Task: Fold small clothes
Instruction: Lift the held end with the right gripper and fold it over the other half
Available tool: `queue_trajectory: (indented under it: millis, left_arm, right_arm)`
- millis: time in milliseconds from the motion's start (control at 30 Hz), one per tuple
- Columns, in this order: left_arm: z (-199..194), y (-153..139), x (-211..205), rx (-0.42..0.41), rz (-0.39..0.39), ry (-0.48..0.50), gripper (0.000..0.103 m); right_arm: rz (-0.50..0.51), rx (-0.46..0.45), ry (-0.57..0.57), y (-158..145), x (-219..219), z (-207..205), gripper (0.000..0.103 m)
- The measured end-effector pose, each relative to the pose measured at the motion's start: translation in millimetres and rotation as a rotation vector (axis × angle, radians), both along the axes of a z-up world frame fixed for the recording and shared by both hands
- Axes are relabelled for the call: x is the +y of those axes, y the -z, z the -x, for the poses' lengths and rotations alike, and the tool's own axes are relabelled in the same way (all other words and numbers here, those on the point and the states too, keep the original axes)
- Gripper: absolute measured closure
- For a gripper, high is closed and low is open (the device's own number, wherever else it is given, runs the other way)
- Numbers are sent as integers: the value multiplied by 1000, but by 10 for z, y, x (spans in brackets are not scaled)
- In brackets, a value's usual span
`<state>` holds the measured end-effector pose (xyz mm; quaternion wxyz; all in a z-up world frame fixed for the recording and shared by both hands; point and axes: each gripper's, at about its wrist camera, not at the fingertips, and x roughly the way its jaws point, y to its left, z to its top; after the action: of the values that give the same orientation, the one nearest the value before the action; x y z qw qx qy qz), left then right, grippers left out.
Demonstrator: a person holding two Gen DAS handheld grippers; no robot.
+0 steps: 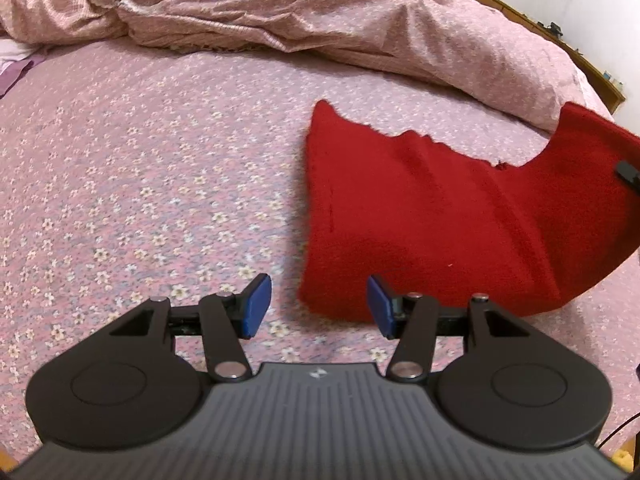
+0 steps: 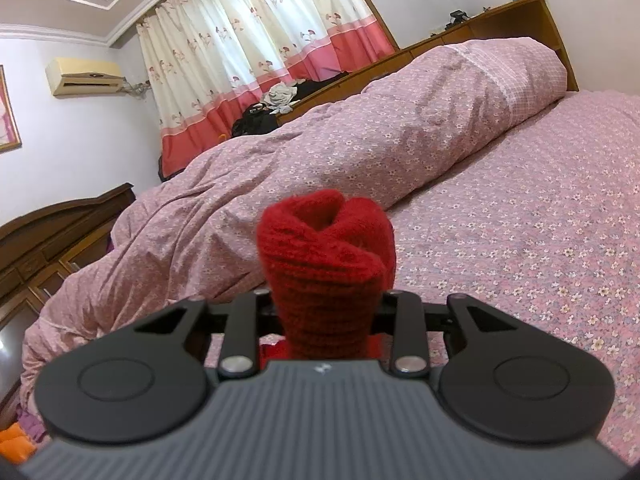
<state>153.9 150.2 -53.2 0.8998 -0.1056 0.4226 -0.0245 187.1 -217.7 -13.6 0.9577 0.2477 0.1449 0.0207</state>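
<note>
Red knit garment (image 1: 432,216) spread on the flowered bed (image 1: 140,160), long axis running left to right, far right end lifted off the sheet. Heaped quilt (image 1: 280,12) behind. Right tongs (image 2: 326,312) clamped on that raised end, bunched. Left tongs (image 1: 319,306) apart, empty, hovering just beside the near left corner, nearer the free edge.

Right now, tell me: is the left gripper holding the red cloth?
No. The left gripper is open above the bedsheet, beside the red cloth.
</note>
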Motion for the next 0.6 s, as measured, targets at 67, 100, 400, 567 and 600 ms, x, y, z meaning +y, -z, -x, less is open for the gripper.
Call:
queue_trajectory:
  millis: [67, 100, 400, 567, 600]
  left_arm:
    - [-17, 26, 45, 14, -7, 5, 44]
    - [-27, 31, 62, 19, -14, 7, 44]
    - [-165, -51, 186, -13, 15, 5, 44]
    - [-290, -96, 251, -41, 52, -28, 44]
    - [-319, -109, 273, -47, 62, -29, 44]
  right_arm:
    - [15, -5, -9, -23, 37, -2, 69]
    - [27, -8, -14, -40, 64, 1, 69]
    - [115, -42, -69, -222, 425, 21, 69]
    - [166, -56, -99, -295, 650, 23, 69]
    - [175, -59, -105, -307, 703, 18, 69]
